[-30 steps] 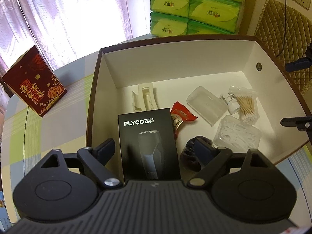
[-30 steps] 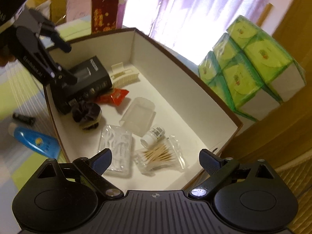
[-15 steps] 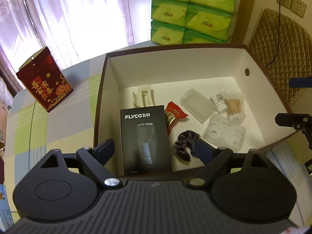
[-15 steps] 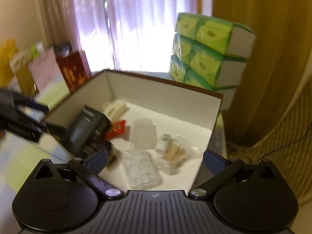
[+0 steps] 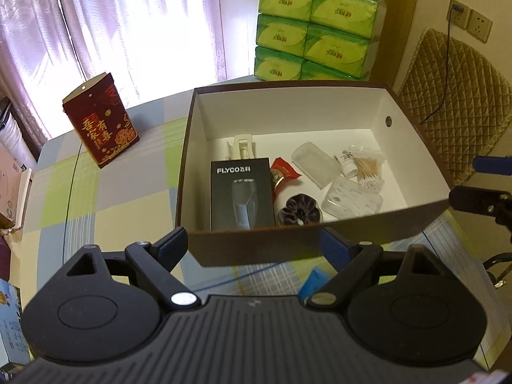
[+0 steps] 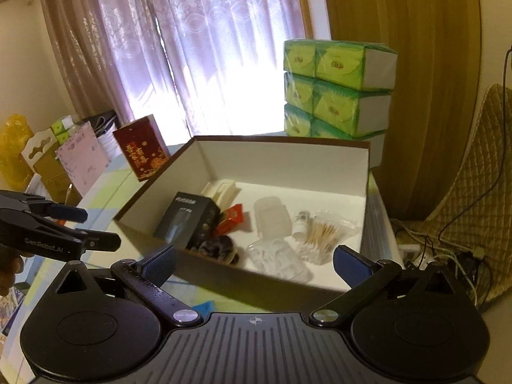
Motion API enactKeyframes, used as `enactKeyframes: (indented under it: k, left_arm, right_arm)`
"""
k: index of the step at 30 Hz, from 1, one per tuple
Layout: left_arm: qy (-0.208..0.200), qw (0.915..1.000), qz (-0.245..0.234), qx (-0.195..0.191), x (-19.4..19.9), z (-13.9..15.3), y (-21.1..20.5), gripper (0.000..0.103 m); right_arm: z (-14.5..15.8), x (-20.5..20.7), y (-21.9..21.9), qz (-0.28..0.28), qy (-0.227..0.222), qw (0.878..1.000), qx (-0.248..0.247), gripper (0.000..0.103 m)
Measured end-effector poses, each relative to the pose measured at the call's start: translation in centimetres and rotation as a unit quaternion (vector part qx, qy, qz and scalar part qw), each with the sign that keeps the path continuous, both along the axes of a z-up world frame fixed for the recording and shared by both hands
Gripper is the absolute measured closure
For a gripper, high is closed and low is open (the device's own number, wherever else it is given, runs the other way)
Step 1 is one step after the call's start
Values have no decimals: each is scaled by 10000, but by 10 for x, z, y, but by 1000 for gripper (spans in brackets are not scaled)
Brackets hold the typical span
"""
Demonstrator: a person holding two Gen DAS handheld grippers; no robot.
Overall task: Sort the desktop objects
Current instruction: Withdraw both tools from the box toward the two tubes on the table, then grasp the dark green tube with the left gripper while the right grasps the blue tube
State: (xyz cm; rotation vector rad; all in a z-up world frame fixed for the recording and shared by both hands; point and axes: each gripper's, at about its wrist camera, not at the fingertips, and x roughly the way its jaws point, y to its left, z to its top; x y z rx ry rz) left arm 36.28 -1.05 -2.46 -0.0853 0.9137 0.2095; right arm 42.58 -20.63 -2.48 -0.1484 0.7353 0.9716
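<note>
A brown box with a white inside (image 5: 345, 118) (image 6: 288, 156) stands on the checked tablecloth. In it lie a black FLYCO box (image 5: 241, 192) (image 6: 187, 219), a cream hair clip (image 5: 240, 147), a red snack packet (image 5: 283, 174), a dark scrunchie (image 5: 299, 212), clear plastic cases (image 5: 315, 164), a small white bottle (image 5: 347, 163) and a bag of cotton swabs (image 5: 369, 166). My left gripper (image 5: 256, 246) is open and empty, just outside the box's near wall; it shows at the left of the right wrist view (image 6: 96, 227). My right gripper (image 6: 256, 262) is open and empty in front of the box.
A red gift box (image 5: 100, 121) stands on the table to the left of the brown box. Green tissue packs (image 5: 315, 35) are stacked behind it. A quilted chair (image 5: 454, 102) and wall sockets are to the right. A blue item (image 5: 315, 284) lies on the cloth near me.
Both grippers have pulled back and up, out of the box. The FLYCO box, let go, lies flat inside. The right gripper has swung round to face the box from the front.
</note>
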Motion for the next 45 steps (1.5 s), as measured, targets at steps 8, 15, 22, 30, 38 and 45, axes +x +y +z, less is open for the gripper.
enactKeyframes:
  k: [8,15,22,30,38,45]
  left_arm:
    - [-37,10000,16,-71,-44,0,-2,16]
    - [68,9998,151,-100,-84,-9,0,16]
    - [154,9994,253,-198,-110,-21,2,16]
    - [281,9989,338,-168,-126,-40,5,16]
    - [434,9981,400,-149,-128,-59,9,16]
    - [478,9982,338,-134,-126,-73,14,18]
  right_arm:
    - [-10,-42,-1,145,-6,9999,-93,2]
    - [-22,-70,-2,278,4,9994,-192,2]
    - [-34,-87,1,362,45,9988,-321,2]
    - [-52,-97,7,487,145,9974,-503,2]
    - [-73,-100,16,611,243,9951,-744,2]
    - [-96,-95,27,612,408,9918,-1047,2]
